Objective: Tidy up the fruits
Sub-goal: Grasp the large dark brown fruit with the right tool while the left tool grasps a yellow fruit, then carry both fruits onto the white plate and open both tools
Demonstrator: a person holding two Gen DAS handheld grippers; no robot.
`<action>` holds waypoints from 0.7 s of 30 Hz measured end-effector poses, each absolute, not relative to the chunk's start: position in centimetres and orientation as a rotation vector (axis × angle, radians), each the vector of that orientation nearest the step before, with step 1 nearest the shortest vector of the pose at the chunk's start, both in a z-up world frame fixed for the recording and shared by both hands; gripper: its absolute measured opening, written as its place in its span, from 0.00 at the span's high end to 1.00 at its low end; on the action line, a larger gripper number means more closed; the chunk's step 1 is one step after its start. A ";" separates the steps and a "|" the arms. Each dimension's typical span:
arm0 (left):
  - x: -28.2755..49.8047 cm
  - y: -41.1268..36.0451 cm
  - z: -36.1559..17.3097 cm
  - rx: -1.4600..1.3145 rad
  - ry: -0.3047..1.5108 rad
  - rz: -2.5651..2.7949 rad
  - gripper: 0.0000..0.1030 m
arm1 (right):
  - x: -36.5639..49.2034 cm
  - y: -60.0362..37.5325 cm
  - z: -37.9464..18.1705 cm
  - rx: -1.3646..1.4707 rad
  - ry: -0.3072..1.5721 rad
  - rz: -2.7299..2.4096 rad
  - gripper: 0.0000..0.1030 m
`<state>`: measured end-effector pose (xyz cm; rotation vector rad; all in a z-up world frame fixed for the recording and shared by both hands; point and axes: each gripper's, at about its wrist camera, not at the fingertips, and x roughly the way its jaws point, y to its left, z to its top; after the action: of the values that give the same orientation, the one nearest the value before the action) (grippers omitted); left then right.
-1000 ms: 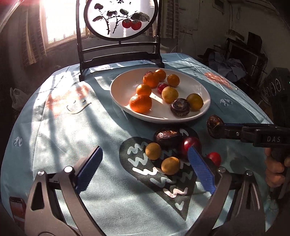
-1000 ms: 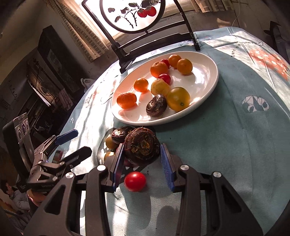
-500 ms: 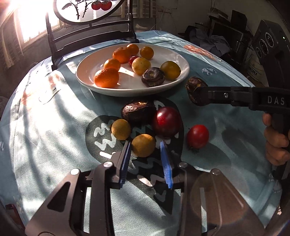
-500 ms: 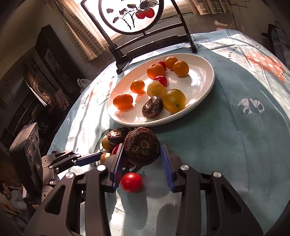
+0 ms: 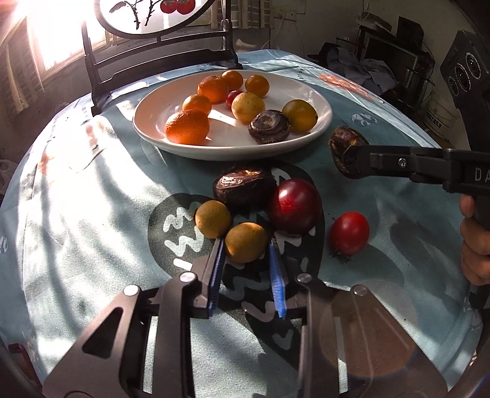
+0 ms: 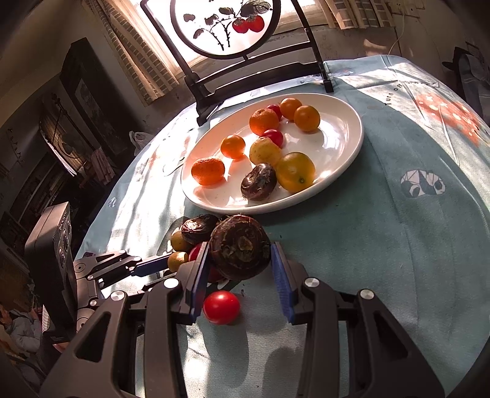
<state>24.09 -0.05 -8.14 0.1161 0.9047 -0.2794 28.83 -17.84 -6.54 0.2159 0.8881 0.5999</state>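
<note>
A white plate (image 5: 321, 122) (image 6: 346, 153) holds several oranges, yellow fruits, a small red tomato and a dark water chestnut (image 5: 269, 126). On the cloth in front lie a dark chestnut (image 5: 245, 186), a dark red plum (image 5: 295, 206), a red tomato (image 5: 349, 232) (image 6: 221, 307) and two yellow-brown fruits. My left gripper (image 5: 246, 248) is shut on the nearer yellow-brown fruit (image 5: 246, 242), still on the cloth. My right gripper (image 6: 240, 255) is shut on a dark water chestnut (image 6: 240, 246) (image 5: 344, 147), held above the cloth, right of the plate's near edge.
A black stand with a round painted panel (image 6: 226, 24) rises behind the plate. The round table has a light blue cloth (image 6: 398, 229) with a dark heart print (image 5: 183, 238). A black speaker (image 5: 465, 70) and room clutter lie beyond the table's right edge.
My left gripper moved forward and closed from wide open onto the nearer yellow-brown fruit. My right gripper drifted slightly towards the plate with the water chestnut held.
</note>
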 end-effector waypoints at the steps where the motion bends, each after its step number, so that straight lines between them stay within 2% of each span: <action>1: 24.2 0.0 -8.1 0.114 0.905 -0.280 0.72 | 28.8 -17.8 -6.5 0.214 0.888 0.600 0.61; 10: 23.5 0.6 -6.3 0.052 0.856 -0.322 0.72 | 28.4 -17.8 -5.8 0.213 0.845 0.621 0.61; 15: 23.9 1.1 -4.2 -0.012 0.787 -0.318 0.73 | 28.3 -17.9 -4.6 0.200 0.726 0.585 0.61; 21: 28.2 0.5 -2.1 -0.064 0.731 -0.285 0.73 | 30.9 -17.4 -3.6 0.160 0.611 0.478 0.61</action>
<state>28.20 0.49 -2.13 -0.0644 0.7310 -0.2848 30.91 -17.37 -3.65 0.1601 0.6110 0.4779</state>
